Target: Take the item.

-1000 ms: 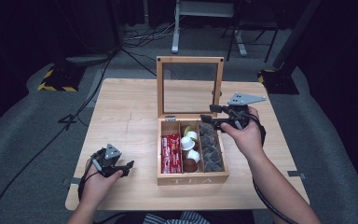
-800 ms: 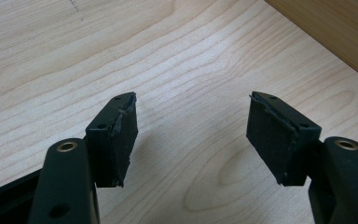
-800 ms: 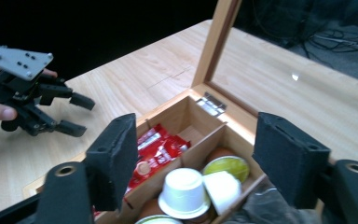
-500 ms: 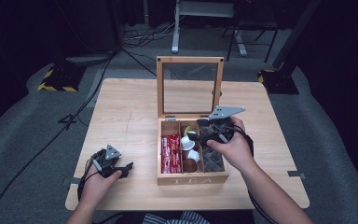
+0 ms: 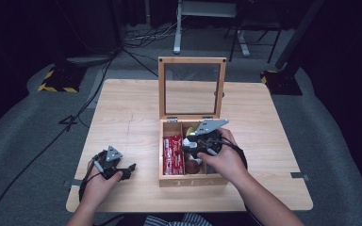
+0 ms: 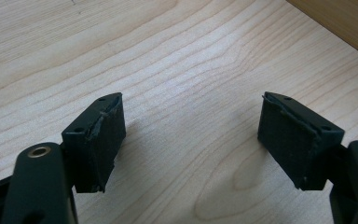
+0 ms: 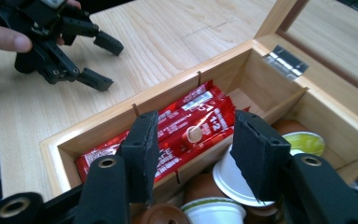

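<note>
So there's a wooden tea box (image 5: 192, 181) sitting a bit right of centre on the bench (image 5: 122, 113), glass lid (image 5: 192, 88) standing straight up at the back, hinges on the far side. The box's front wall faces the person and it's split into lanes running front to back. The left lane holds red packets (image 7: 186, 126) lying lengthwise along that lane, long axis pointing from the front wall toward the hinges. The lanes to the right are full of coffee pods (image 7: 235, 179), mostly foil tops up.

The right gripper (image 5: 192, 144) hangs over the middle of the box, jaws spread with nothing between them, aimed down at the divider between the packets and pods.

The left gripper (image 5: 128, 169) sits in the lower left of the high view, low over bare wood, jaws wide apart and empty, well clear of the box. Lots of open bench on the left and behind the lid; the box's front is near the bench edge.
</note>
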